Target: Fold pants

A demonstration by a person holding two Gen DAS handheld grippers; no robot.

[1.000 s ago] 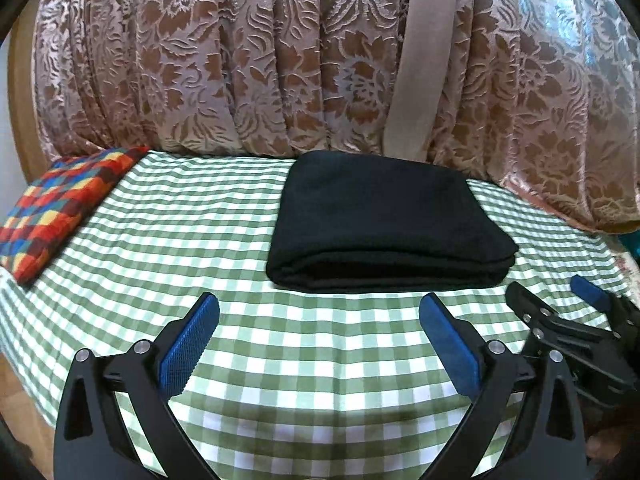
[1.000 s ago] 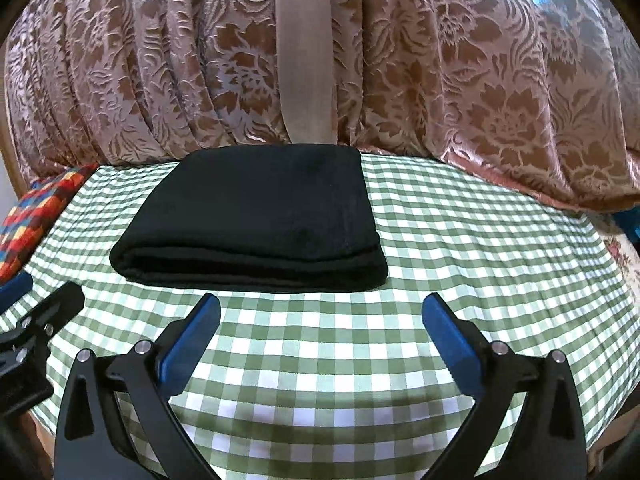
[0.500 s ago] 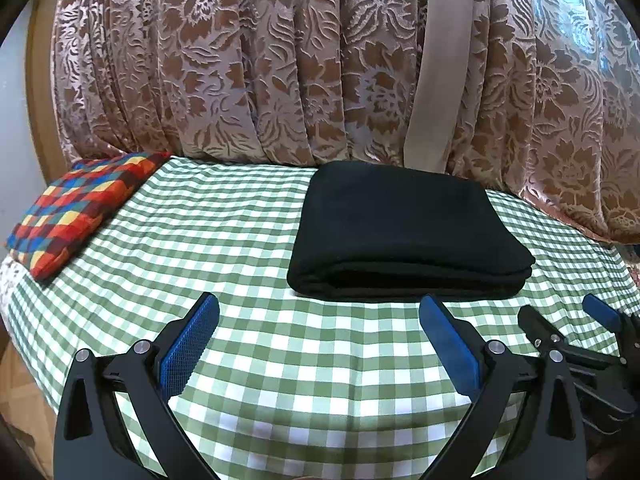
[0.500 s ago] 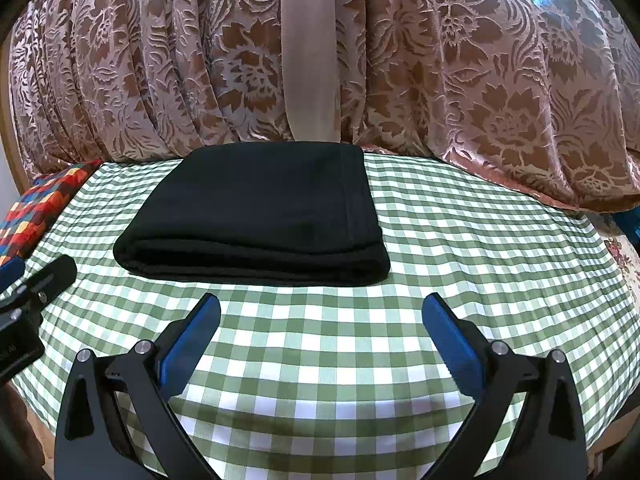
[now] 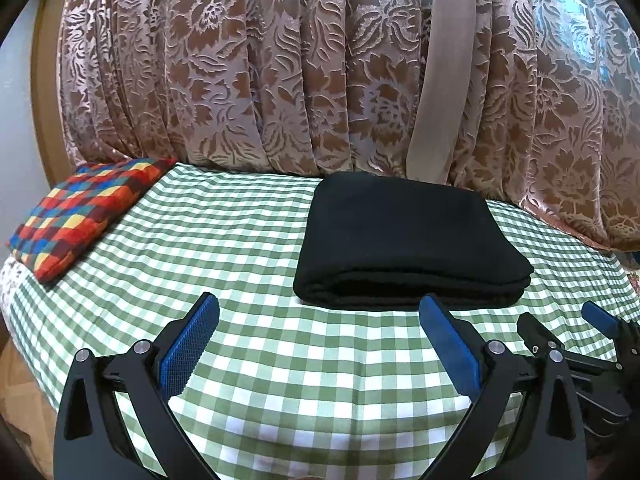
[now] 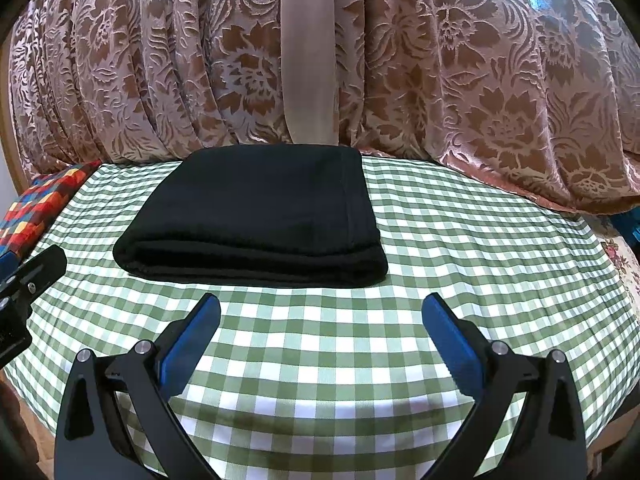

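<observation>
**Q:** What changed from a second ago?

**A:** Both cameras have pulled back and risen, so more of the curtain and the left wall shows. The black pants (image 5: pixel 408 240) lie where they were, folded into a thick rectangle on the green-and-white checked bedsheet (image 5: pixel 224 232), close to the curtain.

**Q:** What do the materials look like?

**A:** The pants are matte, soft and fleecy, with stacked rounded layers along the near edge and a stitched hem down the right side. The curtain (image 6: pixel 480 92) is pleated brown and pink floral fabric with a plain beige band (image 6: pixel 308 52). A cushion (image 5: pixel 80 212) in bright multicoloured checks sits at the sheet's left end.

**Q:** And the grippers?

**A:** The left gripper (image 5: pixel 316 320) and right gripper (image 6: pixel 320 320) each hover above the bare sheet, short of the pants, blue textured pads spread wide and empty. Black plastic arms carry the pads.

**Q:** Anything cut off?

**A:** From the left camera, the right gripper shows only partly at the frame edge. The cushion is mostly cropped in the right view.
</observation>
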